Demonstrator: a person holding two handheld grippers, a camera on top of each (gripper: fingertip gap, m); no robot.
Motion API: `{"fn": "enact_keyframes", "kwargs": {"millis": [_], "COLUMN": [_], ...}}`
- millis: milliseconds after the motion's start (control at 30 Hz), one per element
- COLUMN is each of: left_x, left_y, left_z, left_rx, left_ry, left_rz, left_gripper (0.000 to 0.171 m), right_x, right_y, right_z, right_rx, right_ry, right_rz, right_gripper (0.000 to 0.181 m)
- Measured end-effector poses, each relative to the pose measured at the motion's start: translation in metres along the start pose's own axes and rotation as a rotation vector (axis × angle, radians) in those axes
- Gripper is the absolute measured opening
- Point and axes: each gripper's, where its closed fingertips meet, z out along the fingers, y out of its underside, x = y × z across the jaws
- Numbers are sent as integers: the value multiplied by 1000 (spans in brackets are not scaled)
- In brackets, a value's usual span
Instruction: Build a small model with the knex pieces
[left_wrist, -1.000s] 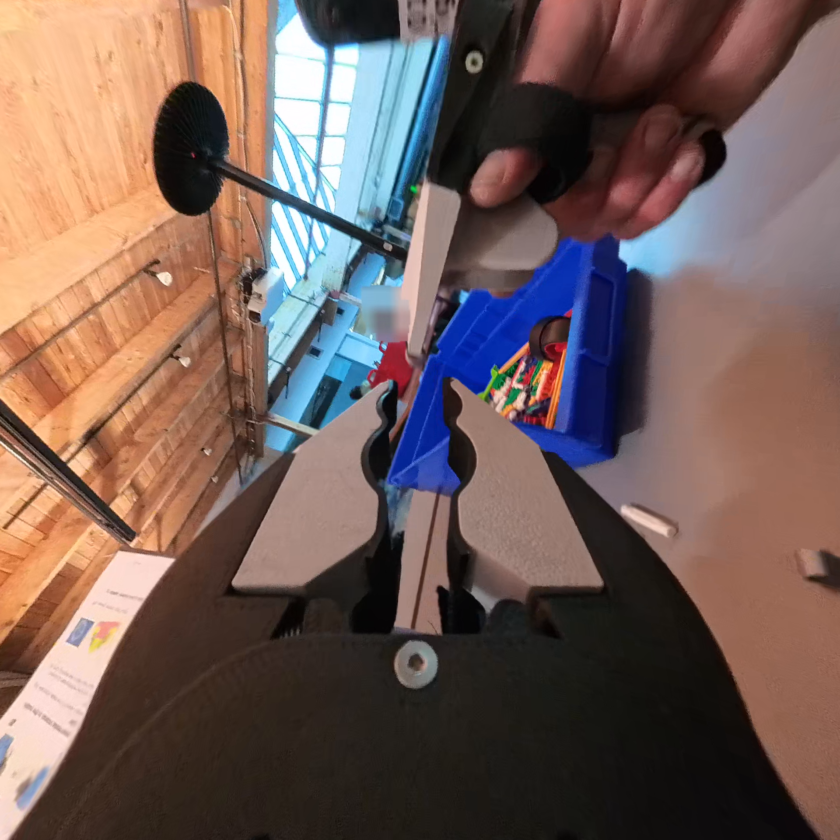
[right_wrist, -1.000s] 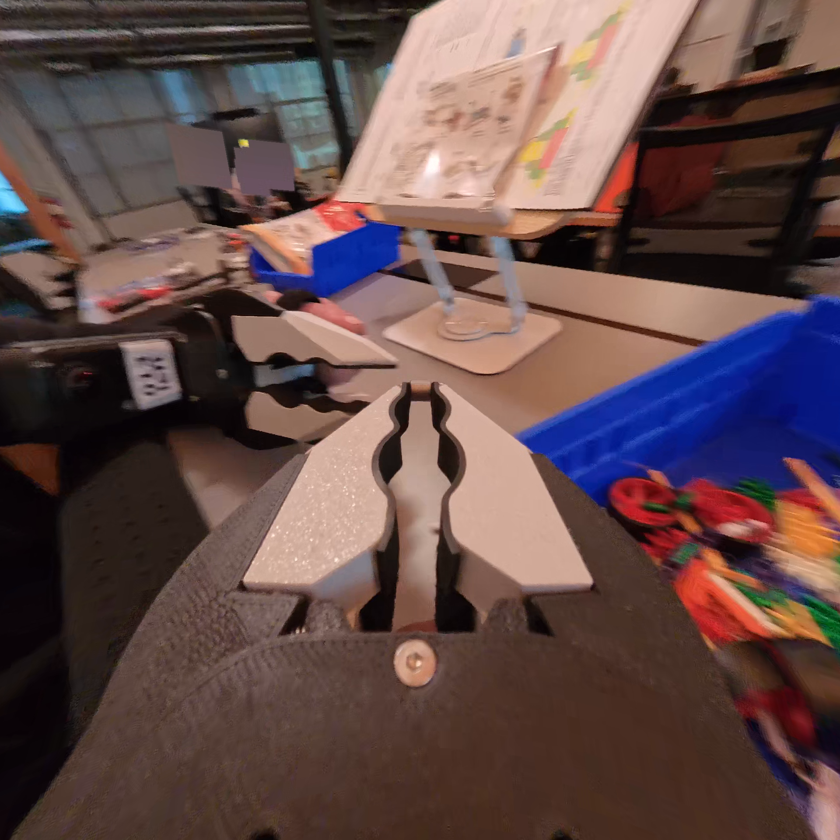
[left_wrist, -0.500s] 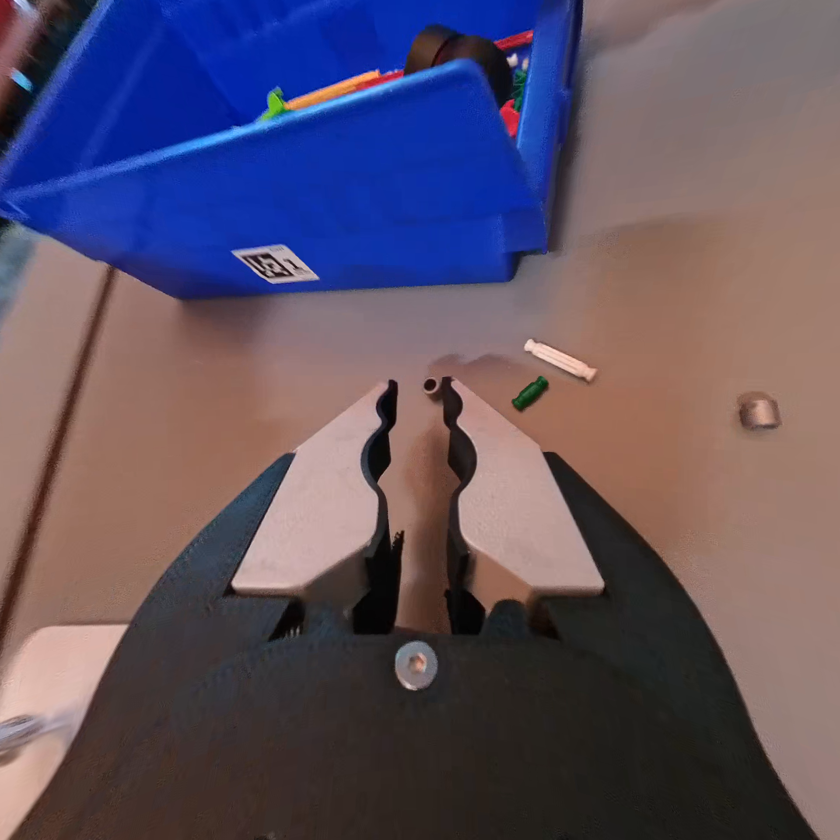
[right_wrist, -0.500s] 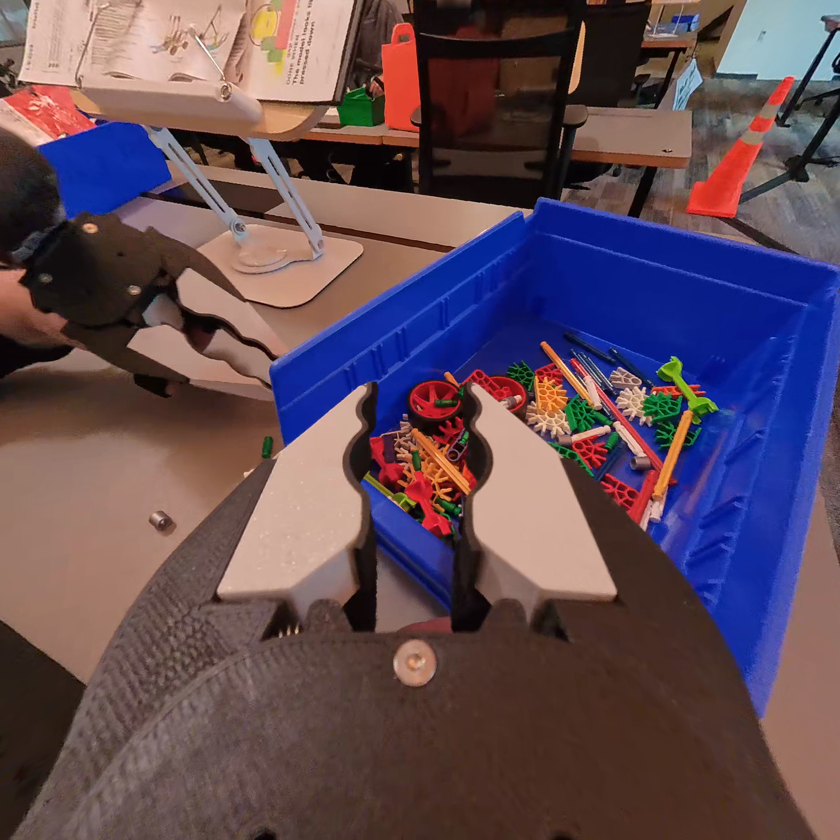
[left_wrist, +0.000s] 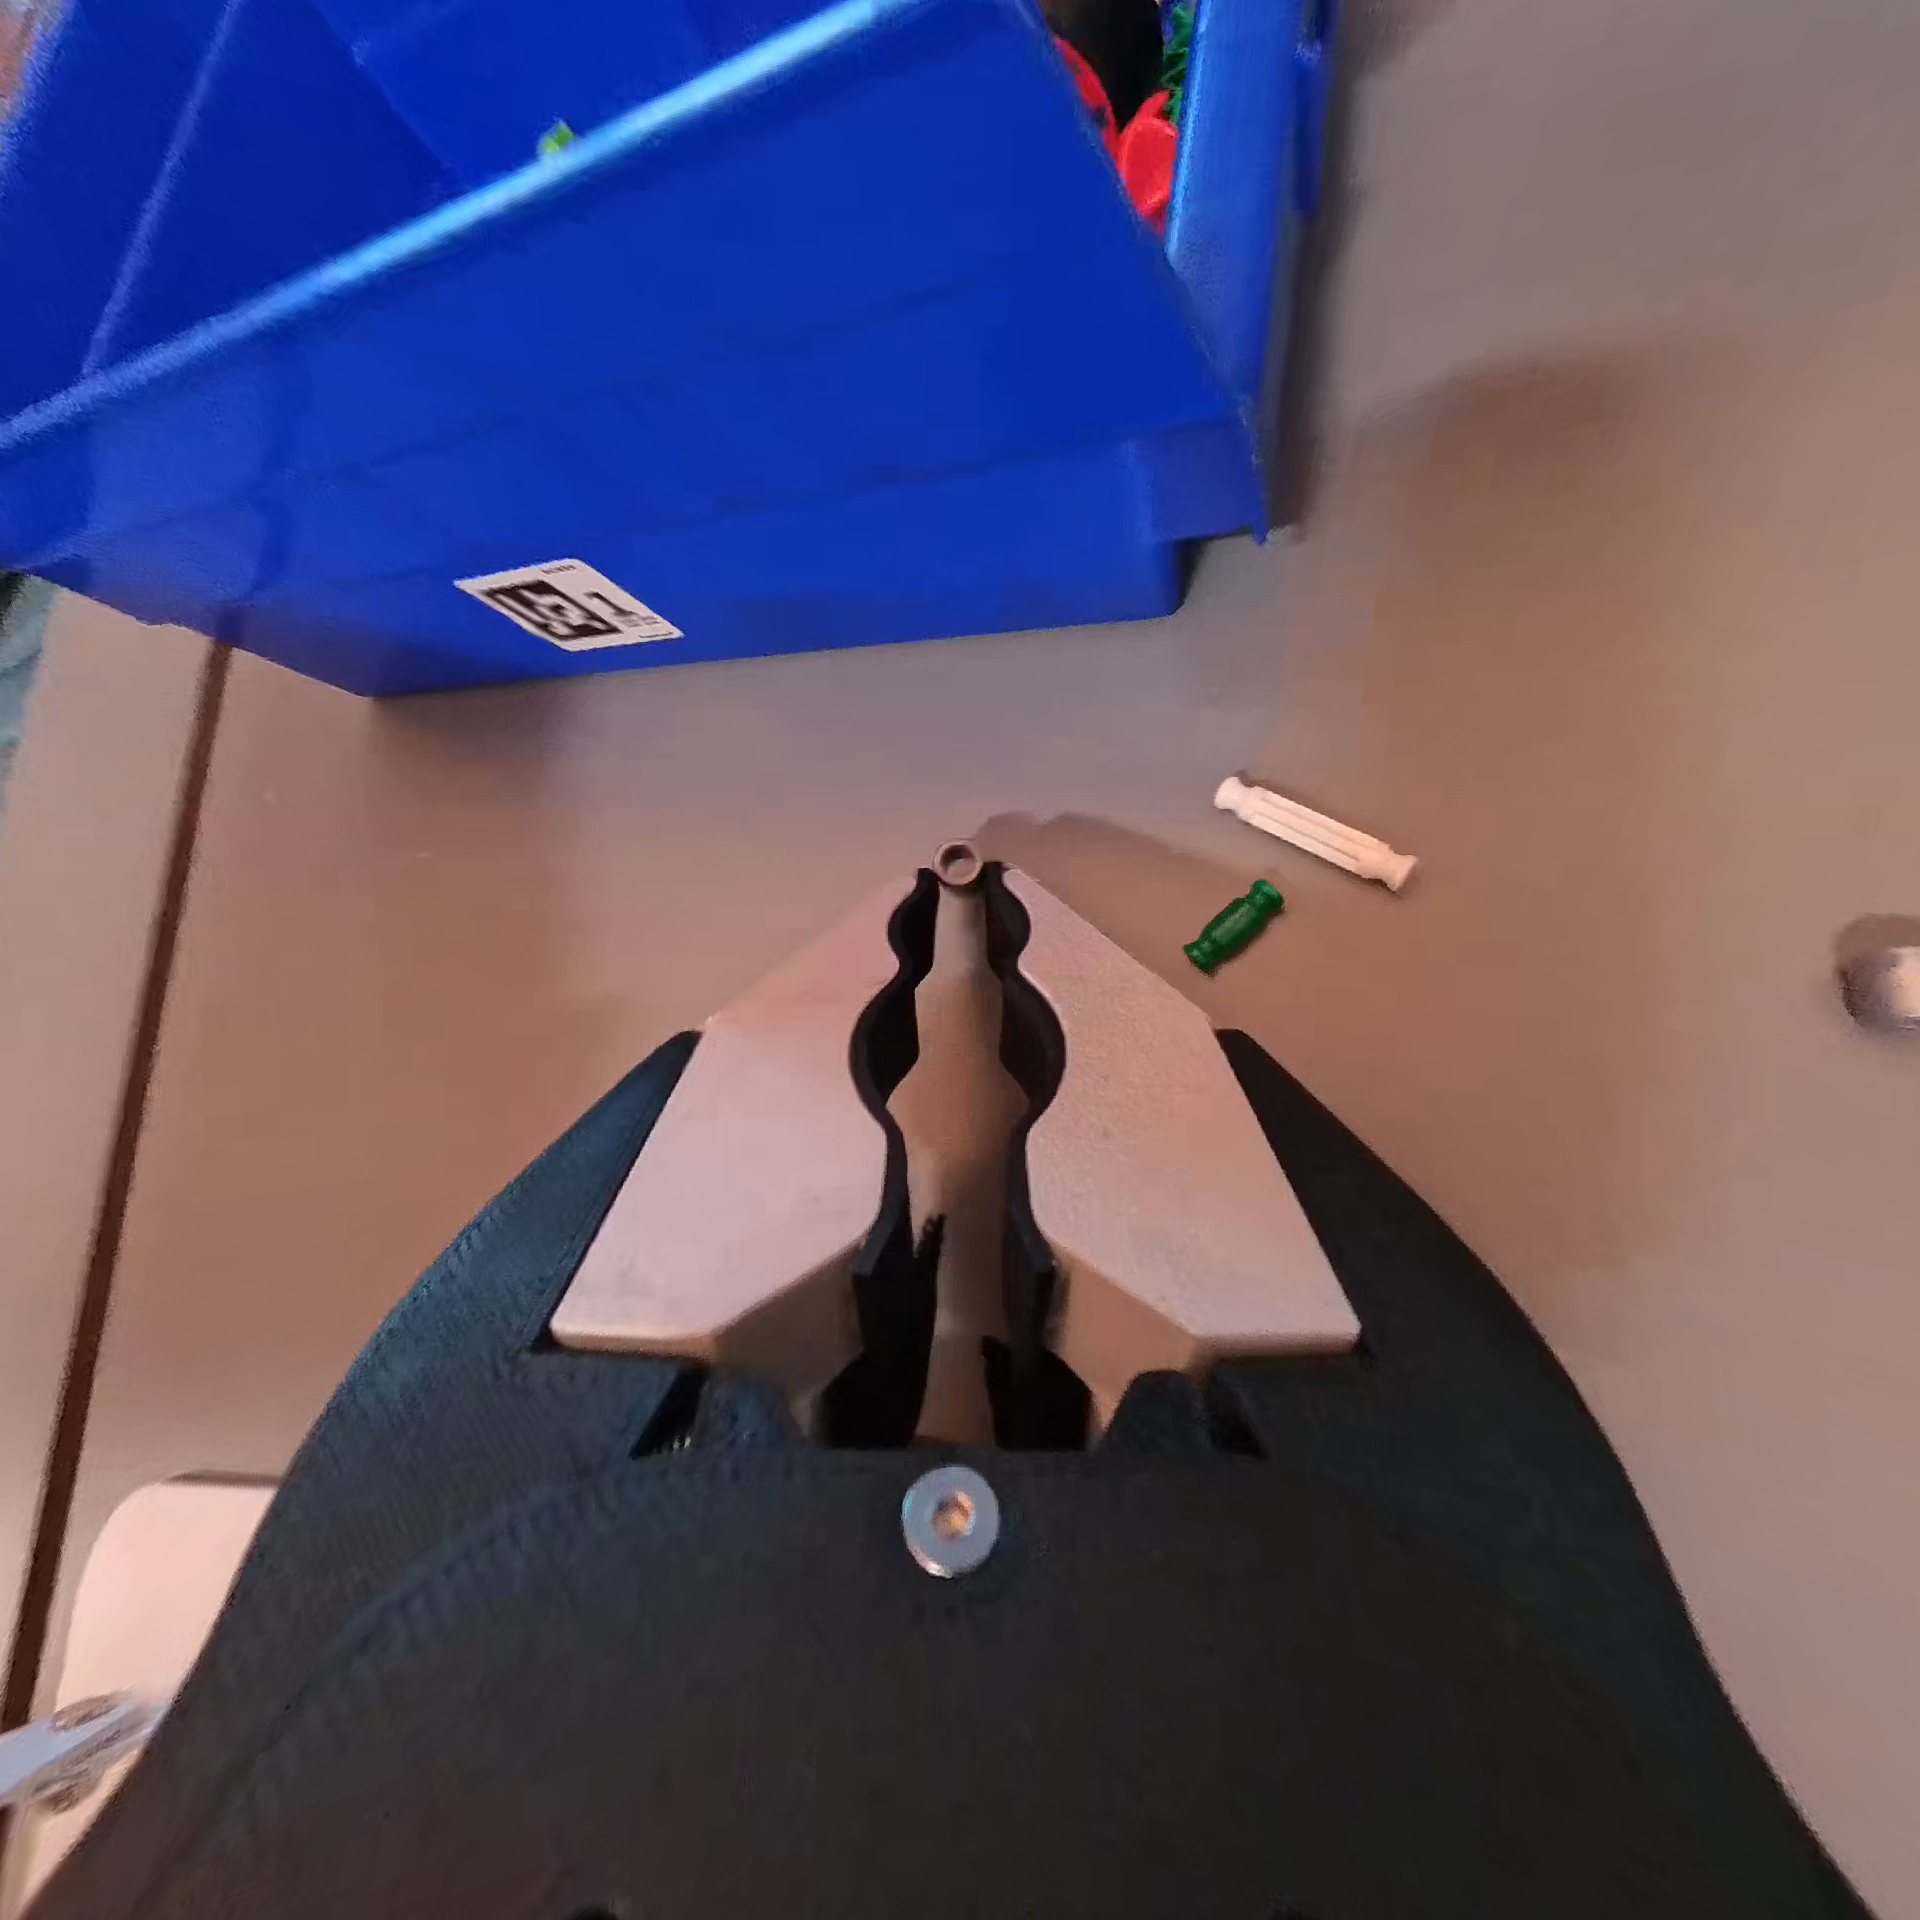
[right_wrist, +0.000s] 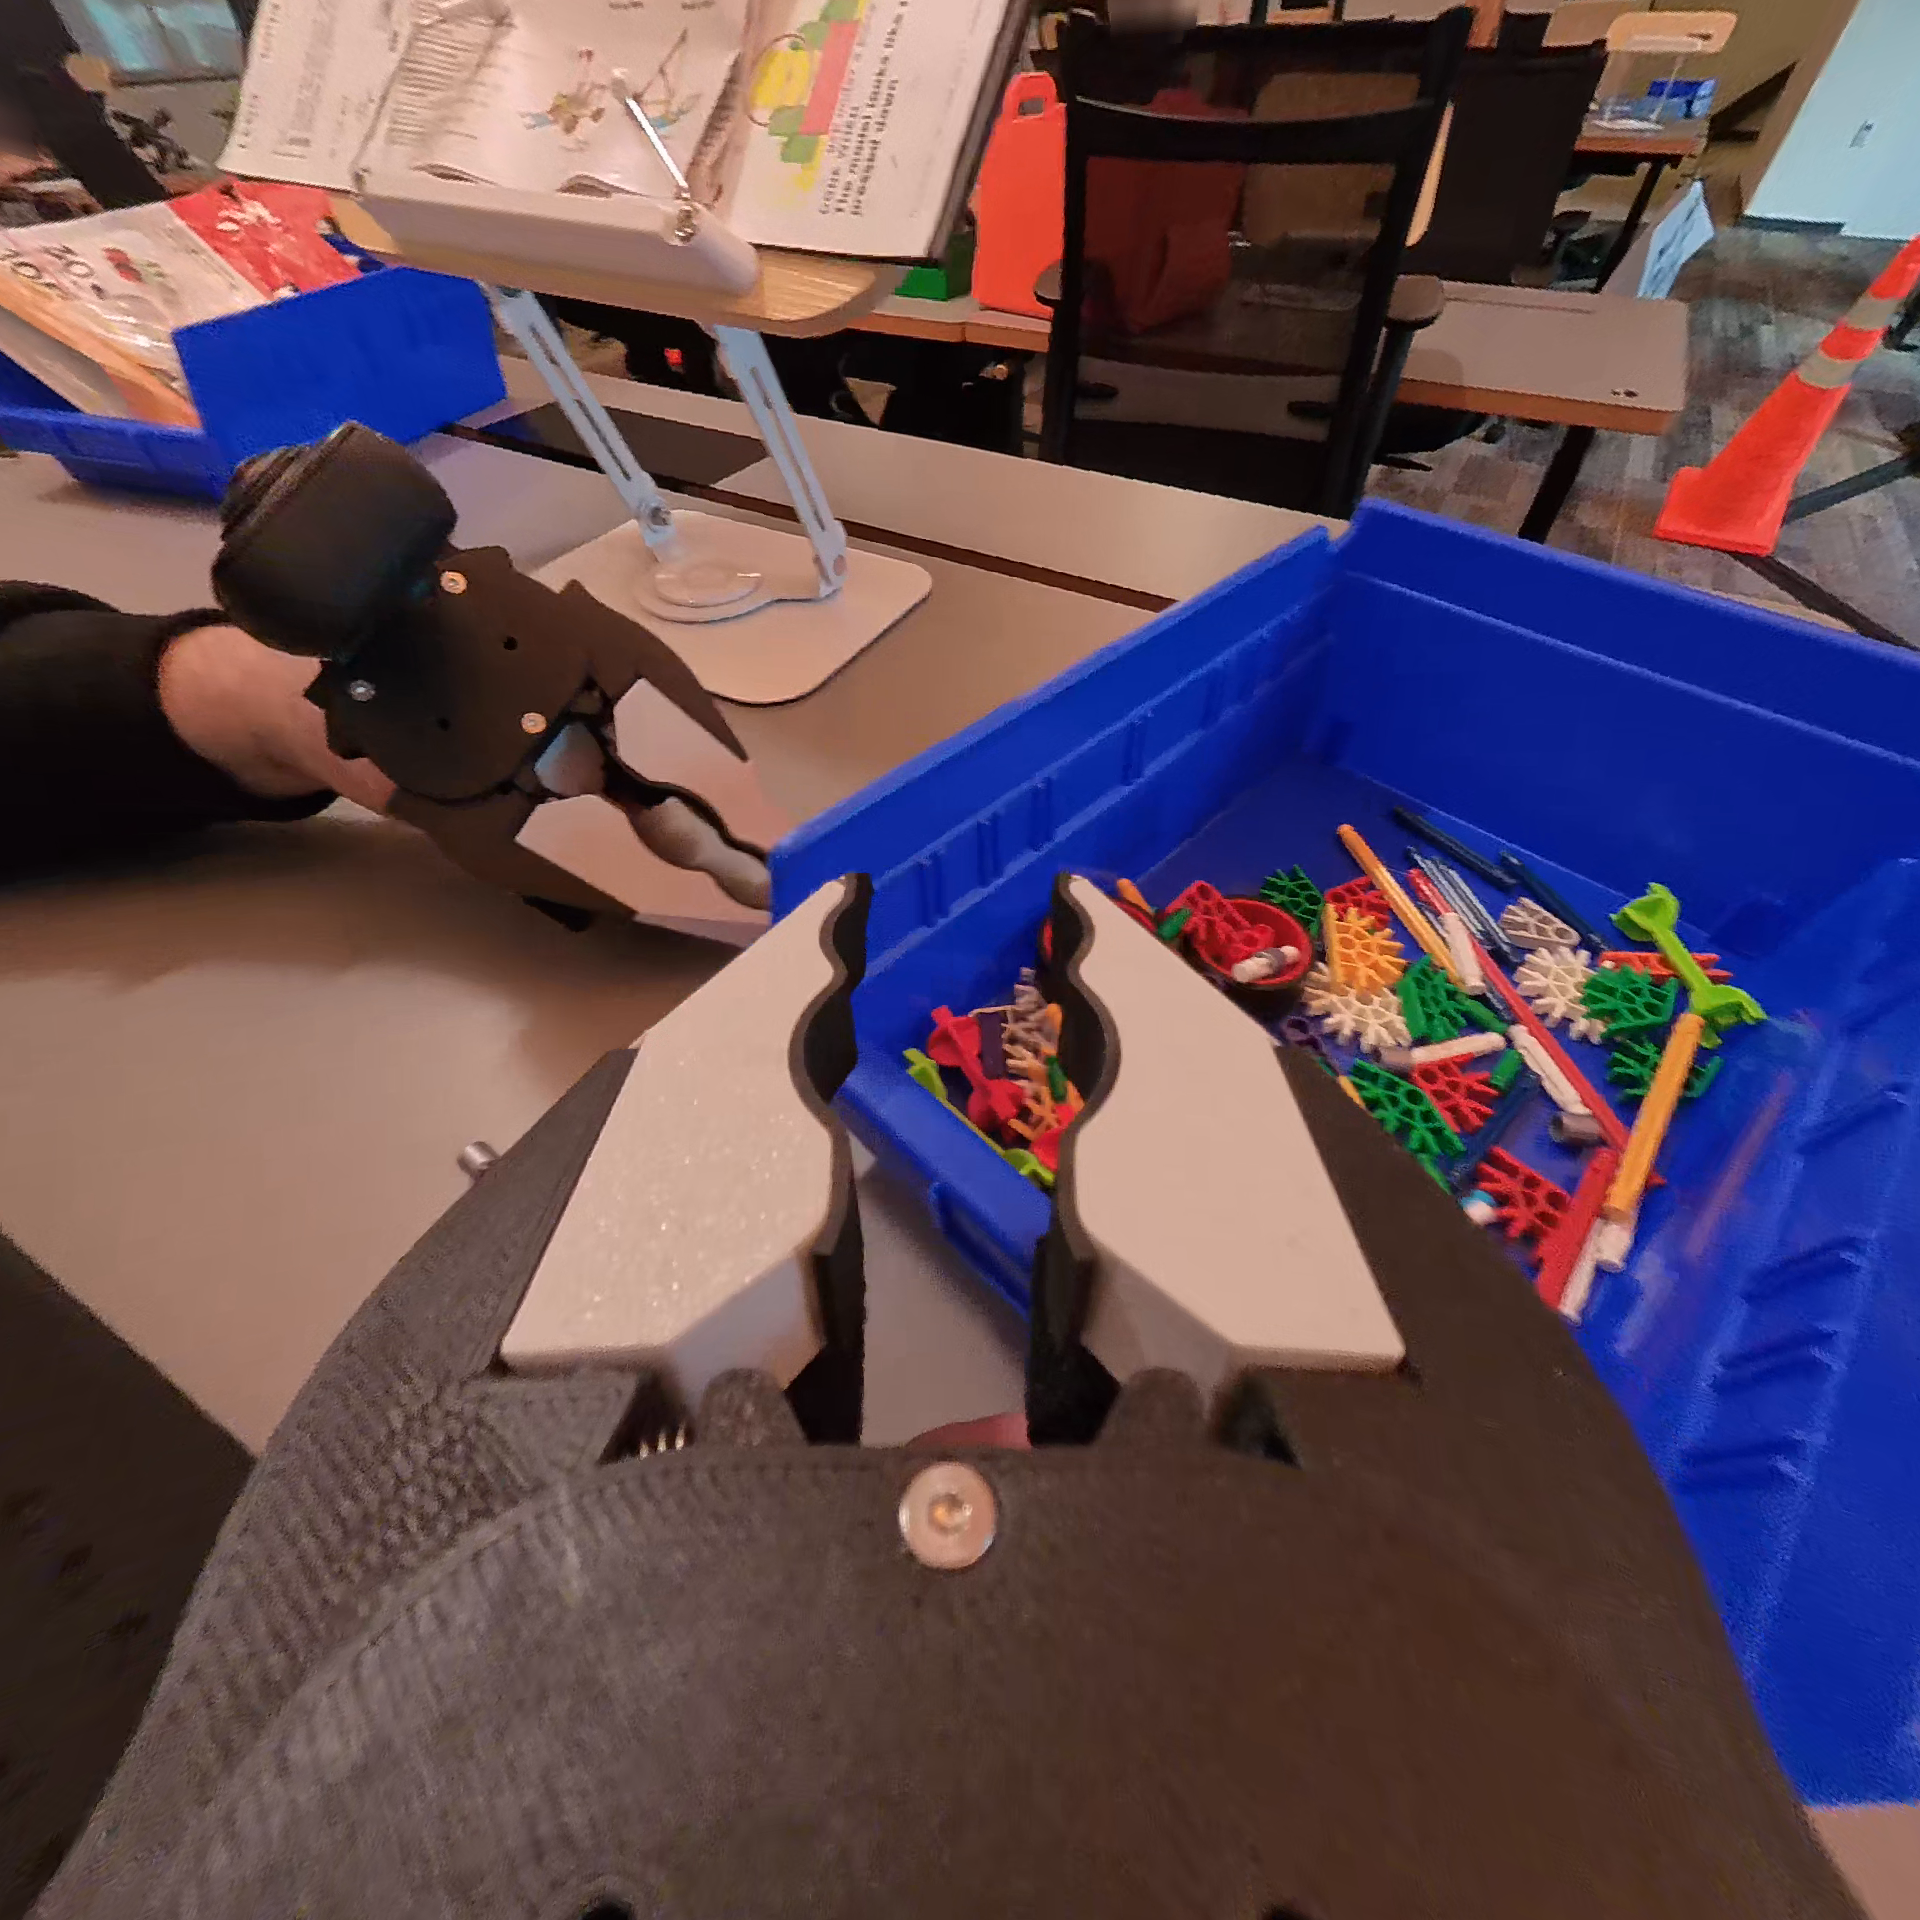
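Note:
My left gripper (left_wrist: 958, 878) is low over the grey table, with its jaws drawn in on a small grey ring (left_wrist: 958, 862) pinched at the very tips. A short green rod (left_wrist: 1234, 927) and a white rod (left_wrist: 1314, 831) lie just to its right. It also shows in the right wrist view (right_wrist: 743, 878), beside the blue bin (right_wrist: 1039, 748). My right gripper (right_wrist: 961, 899) is open and empty, above the bin's near corner. Several coloured construction pieces (right_wrist: 1403, 997) lie inside the bin.
The bin wall (left_wrist: 727, 416) stands just beyond the left gripper. A grey spacer (left_wrist: 1881, 971) lies at the right, another small one (right_wrist: 476, 1155) near the right gripper. A book stand (right_wrist: 727, 603), a second blue bin (right_wrist: 332, 364) and an orange cone (right_wrist: 1808, 416) are behind. The left gripper's tips are roughly 15 cm from the right gripper's. It is some 4 cm from my left tips to the short green rod (left_wrist: 1234, 927).
The left gripper swung down from pointing up, reached the table and closed its jaws on the grey ring. The right gripper turned toward the bin and opened wider.

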Motion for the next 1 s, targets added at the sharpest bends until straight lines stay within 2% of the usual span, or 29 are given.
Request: {"fn": "enact_keyframes", "kwargs": {"millis": [100,233,367,533,633,733,767,800,900,1000], "left_x": [-11,-11,7,23,24,24,22,20,12,8], "left_y": [-17,-63,-97,-124,-126,-127,-127,-126,-115,-90], "left_z": [-18,-58,-82,-99,-98,-97,-97,-97,-92,-77], "left_rx": [71,245,335,427,423,423,421,415,365,269], "left_ry": [-104,-297,-412,-488,-501,-507,-517,-521,-487,-359], "left_rz": [68,271,451,520,535,530,528,528,488,414], "left_gripper": [7,7,7,7,6,6,2,5,11,16], "right_x": [-28,-62,-70,-81,-87,-83,-76,-66,-27,23], "right_y": [-4,-18,-23,-24,-26,-27,-30,-32,-31,-13], "right_z": [2,3,7,7,2,0,-1,-2,-6,-4], "right_rx": [22,90,97,92,101,104,121,136,138,49], "right_ry": [-122,-314,-359,-399,-420,-384,-353,-314,-157,55], "right_rz": [53,182,208,203,172,134,131,131,103,66], "right_gripper": [33,33,31,29,8,7,7,7,7,12]}}
